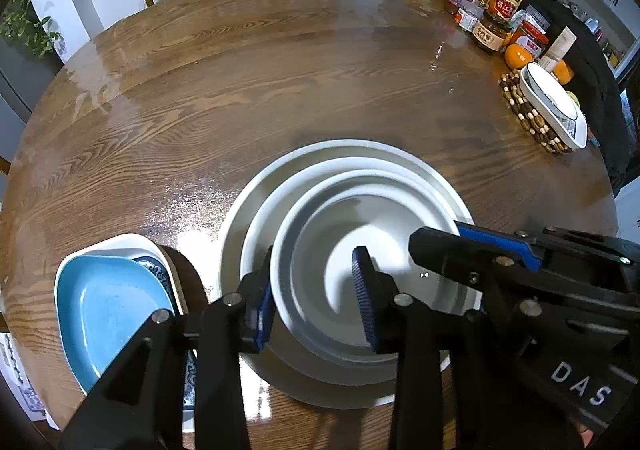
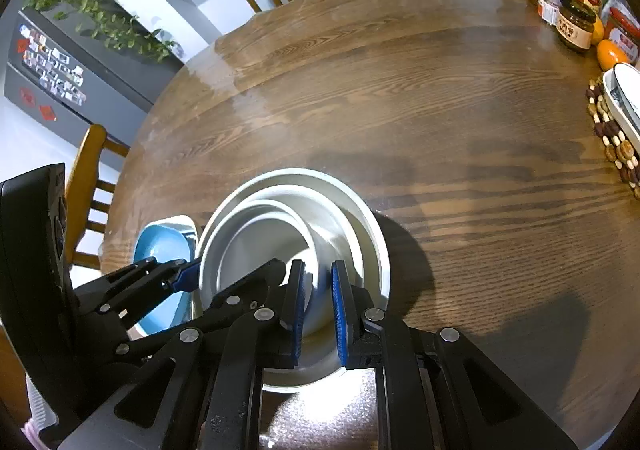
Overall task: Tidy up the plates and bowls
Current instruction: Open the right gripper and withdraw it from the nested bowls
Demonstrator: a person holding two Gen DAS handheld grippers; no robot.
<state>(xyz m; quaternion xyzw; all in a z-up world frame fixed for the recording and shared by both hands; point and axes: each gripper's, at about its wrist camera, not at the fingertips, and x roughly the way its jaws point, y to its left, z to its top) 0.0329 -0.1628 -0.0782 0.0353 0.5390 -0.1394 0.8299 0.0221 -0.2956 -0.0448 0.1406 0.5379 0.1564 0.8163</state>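
**Both grippers on the innermost bowl, left jaws astride its near-left rim**

The left gripper (image 1: 314,290) points steeply down over the small white round ceramic bowl (image 1: 360,226). Its jaws are partly open and astride the rim: the left pad is just outside the wall, the right pad hangs inside over the basin, and neither visibly presses.

The right gripper (image 2: 319,290) comes in from the opposite side. Its jaws are nearly closed and appear to pinch that bowl's right rim. The bowl therefore lies directly beneath and between the two hands. It is round, so it has no long axis to align with.

This bowl is nested inside a medium white bowl (image 1: 304,174), which sits in a large white bowl (image 1: 320,148). The stack stands near the front edge of the brown round wooden table (image 1: 240,90).

Just left of the stack, close to the left gripper's linkage, a light blue oblong dish (image 1: 108,302) lies in a white dish with a blue-patterned border (image 1: 160,270). Sideways room on that side is tight.

Beyond the stack the tabletop is bare wood, so there is open room ahead. Jars and bottles (image 1: 496,10) and a white dish on a beaded trivet (image 1: 552,114) crowd the far right edge.
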